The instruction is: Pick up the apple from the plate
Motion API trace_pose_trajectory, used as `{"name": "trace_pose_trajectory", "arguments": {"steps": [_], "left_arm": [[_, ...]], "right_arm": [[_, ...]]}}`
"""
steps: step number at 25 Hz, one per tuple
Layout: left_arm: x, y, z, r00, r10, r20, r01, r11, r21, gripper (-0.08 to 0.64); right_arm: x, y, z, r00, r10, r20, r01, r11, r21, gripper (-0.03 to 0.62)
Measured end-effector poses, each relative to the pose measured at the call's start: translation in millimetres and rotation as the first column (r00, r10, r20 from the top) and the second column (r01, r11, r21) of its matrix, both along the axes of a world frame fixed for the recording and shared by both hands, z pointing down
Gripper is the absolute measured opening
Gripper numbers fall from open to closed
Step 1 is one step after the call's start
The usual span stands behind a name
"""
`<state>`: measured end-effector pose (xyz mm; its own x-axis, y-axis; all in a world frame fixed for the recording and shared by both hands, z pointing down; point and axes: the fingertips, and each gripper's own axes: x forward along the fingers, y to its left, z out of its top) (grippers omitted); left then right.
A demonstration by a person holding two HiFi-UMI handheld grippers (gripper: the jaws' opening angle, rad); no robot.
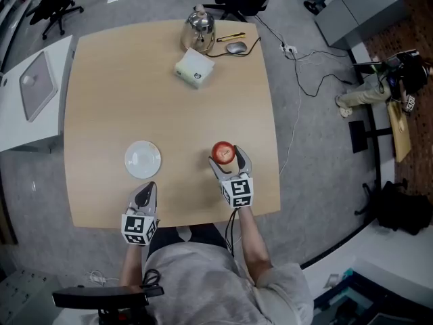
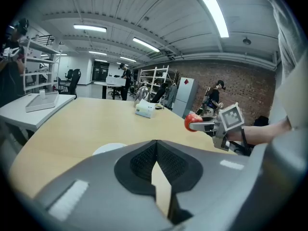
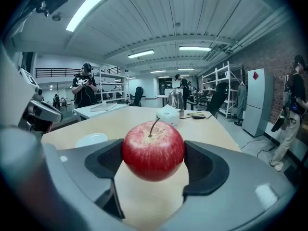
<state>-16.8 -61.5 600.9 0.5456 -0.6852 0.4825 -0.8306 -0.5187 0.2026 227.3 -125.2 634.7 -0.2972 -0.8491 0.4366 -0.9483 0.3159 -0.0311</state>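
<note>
Right gripper state: your right gripper [image 1: 229, 160] is clamped on the apple [image 3: 153, 149], with one dark pad against each flank and the jaws standing wide around it.
Apple position: it sits right between that gripper's jaws, at their tips, and is no longer on the plate [image 1: 143, 160].
Apple axis: the stem points up and tips slightly away from you, so the pads bear across the widest part, square to the stem line.
Height: seen from the left gripper view, the apple looks raised clear of the table [image 1: 135, 80]. I judge it lifted rather than resting.
Plate relative to right gripper: the plate is off to its left and well apart from it, with nothing on it.
Left gripper state: your left gripper [image 2: 156, 165] has its jaws together and nothing between them.
Left gripper position: it hangs over the table's near edge, and the plate is just ahead of its tips.
Nearer hand: the right hand has the apple, and the left is well apart from it to the side.
Edges: the table's near edge runs just behind the right gripper's marker cube, and the table's right edge is near on its outer side.
Open room: bare tabletop lies ahead of the right gripper and to its left. The kettle [image 1: 198, 29] and the white box [image 1: 194, 68] stand far ahead by the far edge.
Task stage: by my reading the pick-up is done, and only a steady hold is asked of you.
Risk: the grip is on a round, smooth surface, so a tilt of the wrist could let it roll between the pads.
</note>
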Motion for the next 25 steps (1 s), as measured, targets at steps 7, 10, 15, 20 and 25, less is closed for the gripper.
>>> {"name": "trace_pose_trajectory", "arguments": {"steps": [7,10,15,20,25], "left_arm": [[15.5,-10.0,4.8,0.999,-0.045,0.005,0.045,0.999,-0.012,0.02],[20.4,-13.7,7.1,0.998,-0.062,0.01,0.062,0.998,-0.013,0.02],[25.9,-20.9,9.9,0.996,-0.082,0.019,0.082,0.996,-0.017,0.02],[27.2,-28.0,13.7,0.995,-0.099,0.032,0.1,0.995,-0.027,0.02],[27.0,-33.1,16.5,0.993,-0.113,0.044,0.115,0.993,-0.038,0.02]], "right_arm": [[15.5,-25.6,16.2,0.999,-0.035,0.002,0.035,0.999,-0.021,0.397],[22.4,-37.4,26.3,0.999,-0.047,0.001,0.047,0.998,-0.031,0.397],[30.4,-55.1,43.9,0.998,-0.061,0.001,0.061,0.996,-0.06,0.397],[36.3,-65.0,62.3,0.998,-0.063,0.006,0.063,0.993,-0.095,0.397],[38.6,-69.7,77.4,0.998,-0.065,0.013,0.066,0.99,-0.127,0.397]]}}
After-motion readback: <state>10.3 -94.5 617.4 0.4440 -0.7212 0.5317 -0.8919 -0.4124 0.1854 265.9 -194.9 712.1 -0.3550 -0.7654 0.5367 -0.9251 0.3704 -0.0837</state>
